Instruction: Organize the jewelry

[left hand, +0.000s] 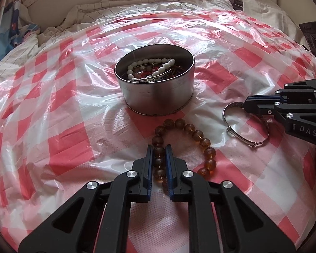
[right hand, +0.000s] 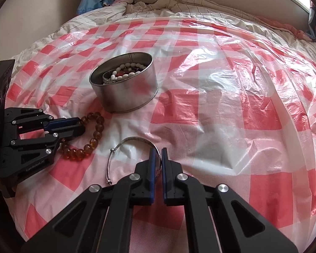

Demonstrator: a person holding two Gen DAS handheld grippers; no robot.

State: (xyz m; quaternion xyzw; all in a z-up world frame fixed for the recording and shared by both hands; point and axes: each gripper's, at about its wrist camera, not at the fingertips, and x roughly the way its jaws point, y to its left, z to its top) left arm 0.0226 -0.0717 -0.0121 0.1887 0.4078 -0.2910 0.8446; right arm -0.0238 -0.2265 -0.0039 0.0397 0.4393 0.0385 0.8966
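Note:
A round metal tin point(left hand: 158, 97) holds a white bead bracelet point(left hand: 149, 65) and other jewelry; it also shows in the right wrist view point(right hand: 126, 92). An amber bead bracelet point(left hand: 191, 135) lies on the plastic sheet in front of the tin. My left gripper point(left hand: 159, 149) is shut on the amber bracelet's left side; it also shows in the right wrist view point(right hand: 79, 126). A silver bangle point(left hand: 233, 128) lies to the right. My right gripper point(right hand: 157, 154) is shut on the silver bangle point(right hand: 124, 145).
A red-and-white checked plastic sheet point(left hand: 73, 97) covers a bed. Rumpled bedding point(left hand: 78, 12) lies at the back, against a padded headboard. A dark object point(left hand: 313, 38) stands at the right edge.

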